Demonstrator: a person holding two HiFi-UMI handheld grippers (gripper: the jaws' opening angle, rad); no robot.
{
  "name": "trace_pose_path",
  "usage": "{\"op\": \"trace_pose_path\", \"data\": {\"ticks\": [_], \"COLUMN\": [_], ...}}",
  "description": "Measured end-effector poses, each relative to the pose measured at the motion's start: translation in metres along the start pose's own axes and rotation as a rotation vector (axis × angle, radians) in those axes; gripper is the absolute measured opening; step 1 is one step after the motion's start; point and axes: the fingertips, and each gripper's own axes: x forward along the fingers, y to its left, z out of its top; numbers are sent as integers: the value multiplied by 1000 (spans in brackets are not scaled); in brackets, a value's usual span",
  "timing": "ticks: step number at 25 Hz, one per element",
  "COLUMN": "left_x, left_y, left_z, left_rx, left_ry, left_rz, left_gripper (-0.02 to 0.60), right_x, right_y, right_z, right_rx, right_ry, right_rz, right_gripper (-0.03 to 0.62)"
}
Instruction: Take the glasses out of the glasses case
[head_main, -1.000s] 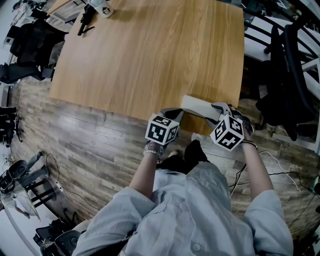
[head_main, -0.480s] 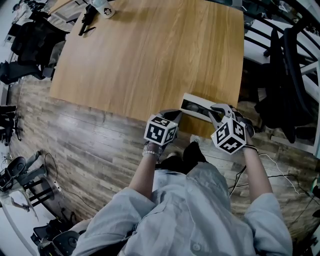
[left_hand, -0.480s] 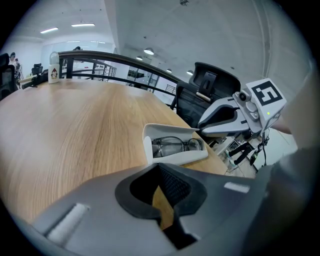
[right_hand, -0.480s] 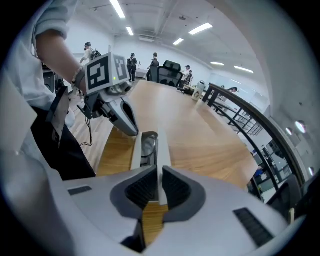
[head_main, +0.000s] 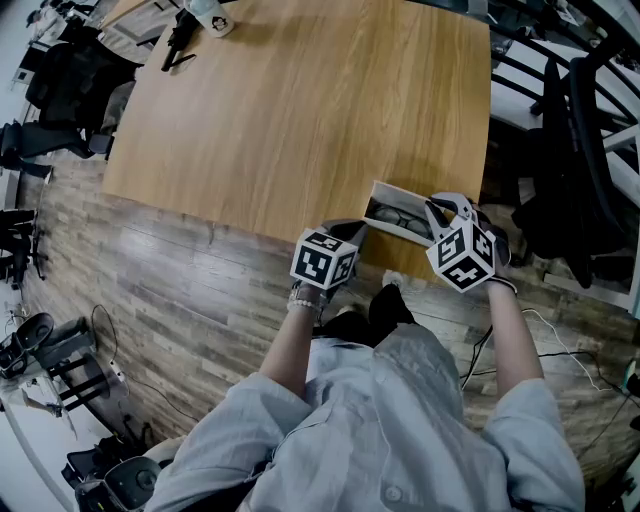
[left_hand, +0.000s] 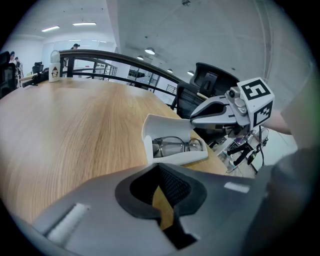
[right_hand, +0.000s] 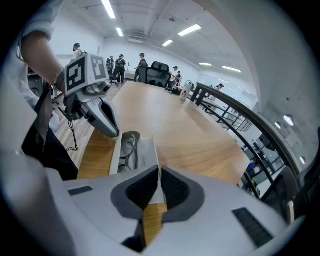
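White case lid (right_hand: 148, 150) stands pinched between the closing right tongs (right_hand: 159, 170); left tongs (left_hand: 160, 167) pressed together before the glasses (left_hand: 175, 146).

- Pale grey-blue button-front shirt (head_main: 380, 430), loose and creased.
- Sleeves of that shirt ending near the elbows.
- Past the shirt's left sleeve, pale beaded bracelet (head_main: 303, 298) at the wrist.
- Past its right sleeve, dark wristband (head_main: 500, 288).
- Ahead of the shirt front, dark trousers (head_main: 385, 305).
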Motion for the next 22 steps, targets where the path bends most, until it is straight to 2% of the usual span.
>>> {"op": "trace_pose_path", "data": {"ticks": [10,11,14,22], "left_x": [0,0,0,-1], "left_y": [0,0,0,1], "left_z": [0,0,1,2], "left_rx": [-8,-8,-7,-17], "left_ry": [3,3,3,-9], "left_rz": [-8,-9,-9,-6], "left_gripper": [5,4,4,5], "right_x": [-6,-9,-17,-10], "right_y": [1,2,6,46], "right_z": [4,6,19,43], "right_rx": [52,54,48,-53], "right_ry": [-47,-52,-76,-81], "right_rz": [-7,-10,-7,117], "right_gripper": [19,27,120,127]}}
